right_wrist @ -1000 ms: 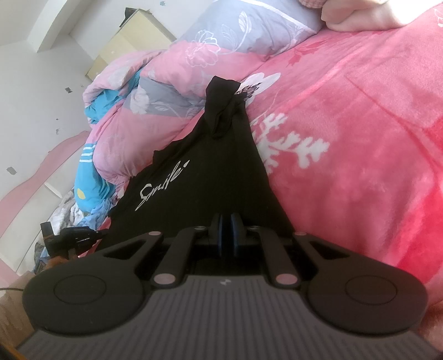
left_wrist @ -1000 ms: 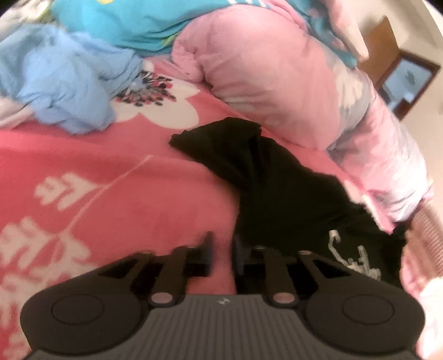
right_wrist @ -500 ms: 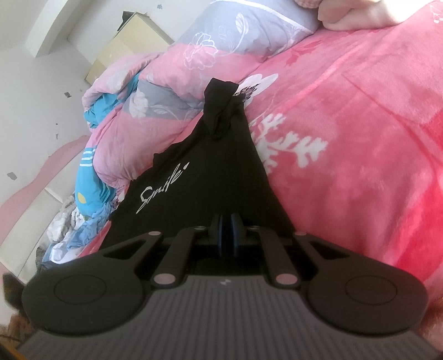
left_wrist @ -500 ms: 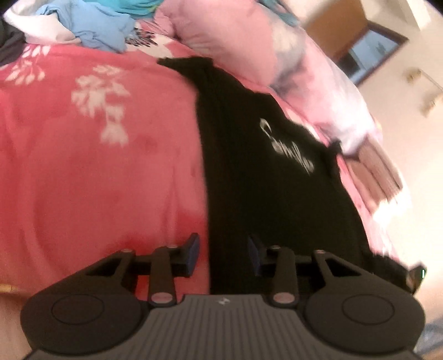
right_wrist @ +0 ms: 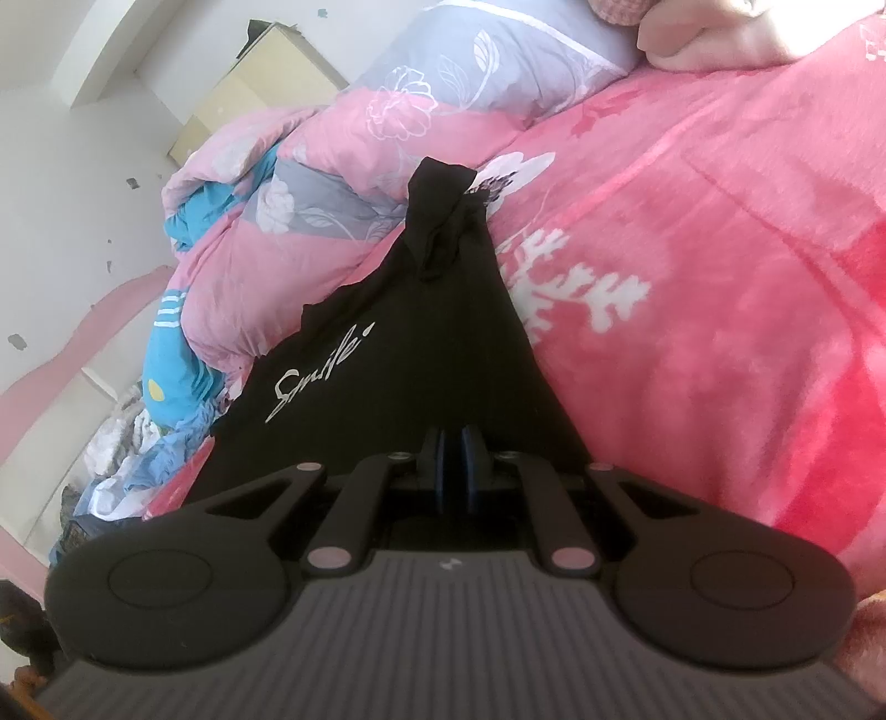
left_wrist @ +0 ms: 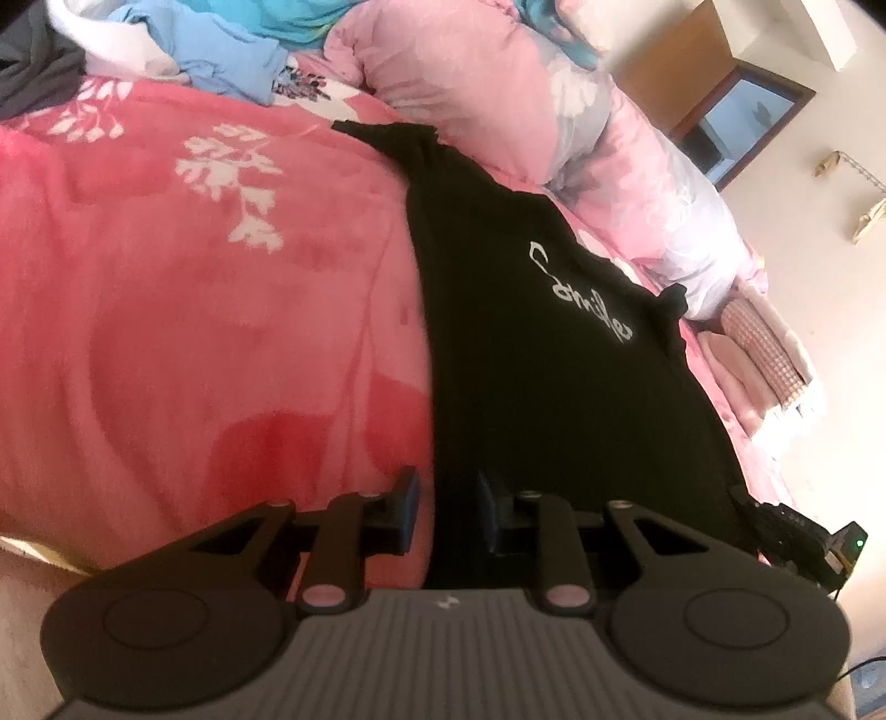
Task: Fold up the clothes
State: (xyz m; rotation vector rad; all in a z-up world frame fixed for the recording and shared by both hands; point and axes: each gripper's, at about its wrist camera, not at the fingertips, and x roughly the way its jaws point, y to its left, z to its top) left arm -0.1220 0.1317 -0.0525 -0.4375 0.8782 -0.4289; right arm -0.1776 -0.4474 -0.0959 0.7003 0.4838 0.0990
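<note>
Black top with white "Smile" script is lying stretched lengthwise on the pink bed cover, running from the near edge away to a bunched far end beside the rolled pink quilt.

Left tongs are sitting at the near hem of the top, jaws closing. The left edge strip of the black fabric is lying between the two fingers, but the pads are not yet pressing on it; a gap is showing on the left side.

Right tongs are together, blue pads nearly touching, clamped on the other near corner of the top. From the right wrist view the fabric is fanning away from the pads to the knotted far end against the quilt. The script is reading left of centre there.

In the left view the right tongs' body, with a green light, is showing at the right edge, at the far hem corner.

Blue clothes are lying heaped at the far side of the bed, well apart from the top. Folded pink towels are sitting at the bed's right edge. A wooden cabinet is standing beyond the quilt.
</note>
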